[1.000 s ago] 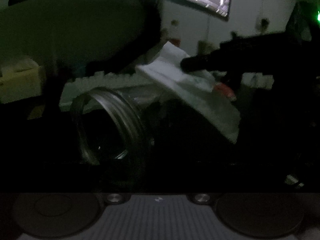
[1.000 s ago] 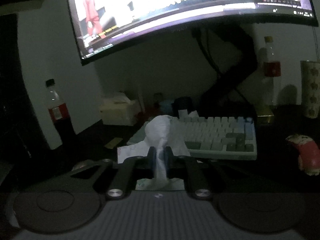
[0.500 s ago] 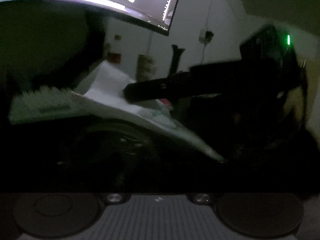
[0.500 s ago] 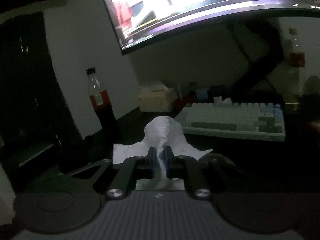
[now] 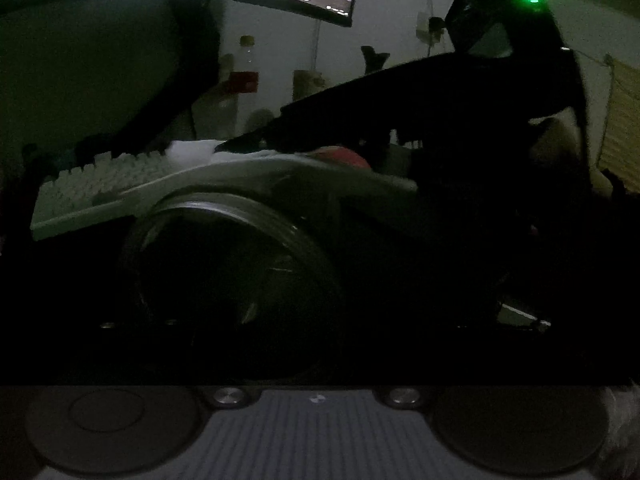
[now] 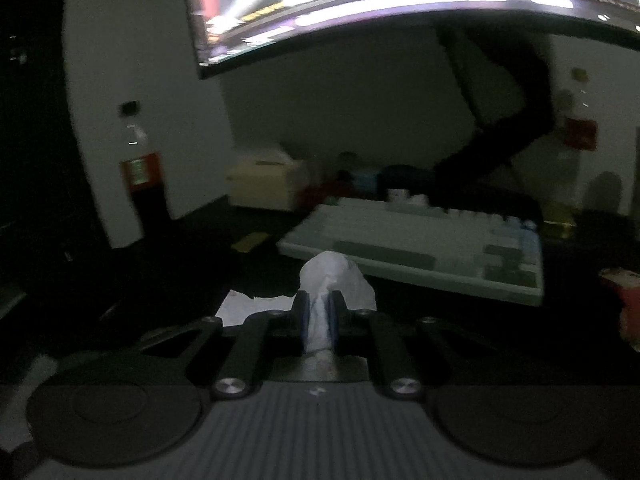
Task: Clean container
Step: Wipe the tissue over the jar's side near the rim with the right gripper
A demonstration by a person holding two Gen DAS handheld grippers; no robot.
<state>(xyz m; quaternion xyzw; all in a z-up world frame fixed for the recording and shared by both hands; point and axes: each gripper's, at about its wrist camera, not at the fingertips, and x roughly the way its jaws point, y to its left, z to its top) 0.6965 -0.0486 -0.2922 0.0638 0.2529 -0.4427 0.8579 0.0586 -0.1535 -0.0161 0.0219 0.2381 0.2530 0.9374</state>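
Note:
A clear glass jar with a threaded rim fills the dark lower middle of the left wrist view, its mouth toward the camera. My left gripper's fingers are lost in the dark around it, so its grip is unclear. My right gripper is shut on a white tissue that bulges out past its fingertips. In the left wrist view the right gripper reaches in from the right, and the tissue drapes over the top of the jar.
A white keyboard lies on the dark desk under a large curved monitor. A cola bottle stands at the left wall, a cream box behind, a red object at the right edge.
The left view has swung back so the jar mouth faces the camera again. The right gripper with the tissue has come lower, and the tissue now lies flatter over the jar.

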